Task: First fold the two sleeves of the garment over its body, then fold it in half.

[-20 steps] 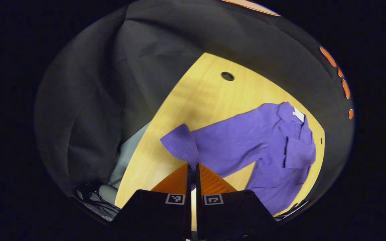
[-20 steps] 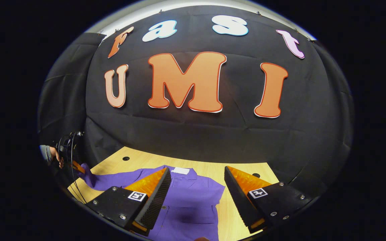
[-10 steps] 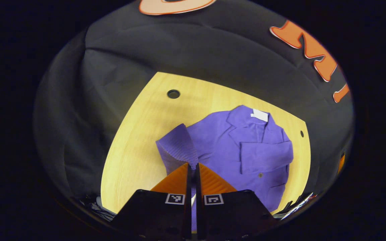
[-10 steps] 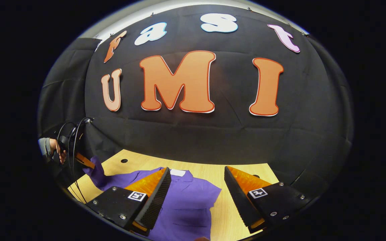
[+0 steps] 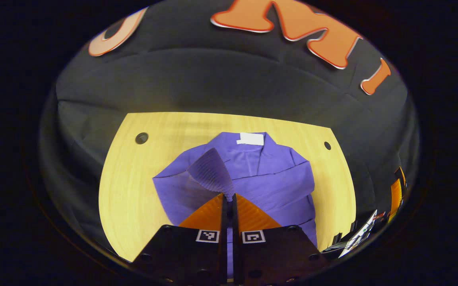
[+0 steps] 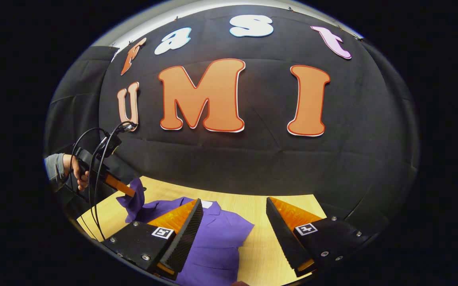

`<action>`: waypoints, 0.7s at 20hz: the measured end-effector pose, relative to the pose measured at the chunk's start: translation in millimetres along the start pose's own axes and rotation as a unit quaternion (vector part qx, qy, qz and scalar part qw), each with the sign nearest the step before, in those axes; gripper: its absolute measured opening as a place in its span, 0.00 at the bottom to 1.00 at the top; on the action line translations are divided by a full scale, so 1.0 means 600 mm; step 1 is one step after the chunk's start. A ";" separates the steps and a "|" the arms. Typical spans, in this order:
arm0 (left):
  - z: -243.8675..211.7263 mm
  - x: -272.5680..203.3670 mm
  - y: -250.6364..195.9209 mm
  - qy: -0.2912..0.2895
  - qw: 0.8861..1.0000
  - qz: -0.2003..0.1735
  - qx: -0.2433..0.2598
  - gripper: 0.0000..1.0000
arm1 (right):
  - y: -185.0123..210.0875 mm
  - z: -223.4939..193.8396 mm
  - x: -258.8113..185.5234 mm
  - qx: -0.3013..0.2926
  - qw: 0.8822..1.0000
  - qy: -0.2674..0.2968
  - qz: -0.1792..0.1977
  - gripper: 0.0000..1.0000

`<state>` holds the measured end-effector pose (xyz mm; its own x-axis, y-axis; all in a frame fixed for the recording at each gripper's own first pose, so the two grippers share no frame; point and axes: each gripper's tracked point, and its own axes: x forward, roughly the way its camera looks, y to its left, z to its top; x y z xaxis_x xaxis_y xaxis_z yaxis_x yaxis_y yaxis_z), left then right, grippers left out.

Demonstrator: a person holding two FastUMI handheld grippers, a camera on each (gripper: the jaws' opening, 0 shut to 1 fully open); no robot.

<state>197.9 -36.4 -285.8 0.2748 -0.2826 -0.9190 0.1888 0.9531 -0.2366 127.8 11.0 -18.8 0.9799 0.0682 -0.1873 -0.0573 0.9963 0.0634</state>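
Note:
A purple jacket [image 5: 268, 178] lies on the wooden table [image 5: 133, 190], collar and white label [image 5: 250, 138] at the far side. One sleeve [image 5: 280, 176] lies folded across its chest. My left gripper [image 5: 229, 196] is shut on the ribbed cuff [image 5: 211, 171] of the other sleeve, lifted above the jacket's body. In the right gripper view the left gripper [image 6: 131, 194] holds that cuff [image 6: 133, 200] up at the left, in a person's hand [image 6: 78, 174]. My right gripper [image 6: 233, 222] hangs open above the jacket [image 6: 221, 238], holding nothing.
The tabletop has small round holes near its far corners [image 5: 141, 138] [image 5: 327, 145]. The black cloth wall stands close behind the table. Black cables [image 6: 98, 159] loop from the left gripper. Bare wood [image 6: 261, 254] lies to the right of the jacket.
My left gripper has swung the held cuff from the table's left side to over the jacket's body, raising it. The right gripper has stayed open and nearly still.

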 end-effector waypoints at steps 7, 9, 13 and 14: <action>0.023 0.073 -0.165 0.012 0.997 -0.039 0.070 0.07 | -0.046 -0.019 -0.010 0.014 1.000 0.006 -0.011 0.95; 0.020 0.111 -0.201 0.020 0.995 -0.042 0.084 0.07 | -0.057 -0.024 -0.013 0.015 1.000 0.008 -0.016 0.95; 0.006 0.159 -0.280 0.024 0.991 -0.073 0.105 0.22 | -0.076 -0.032 -0.019 0.023 0.999 0.012 -0.025 0.95; 0.006 0.161 -0.301 0.015 0.990 -0.090 0.109 0.25 | -0.081 -0.034 -0.021 0.023 0.999 0.013 -0.027 0.95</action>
<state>193.7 -236.4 -330.4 0.1906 -0.4389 -0.8781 0.4323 0.8406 -0.3263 114.2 -37.0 -39.4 0.9760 0.0154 -0.2174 0.0060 0.9952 0.0974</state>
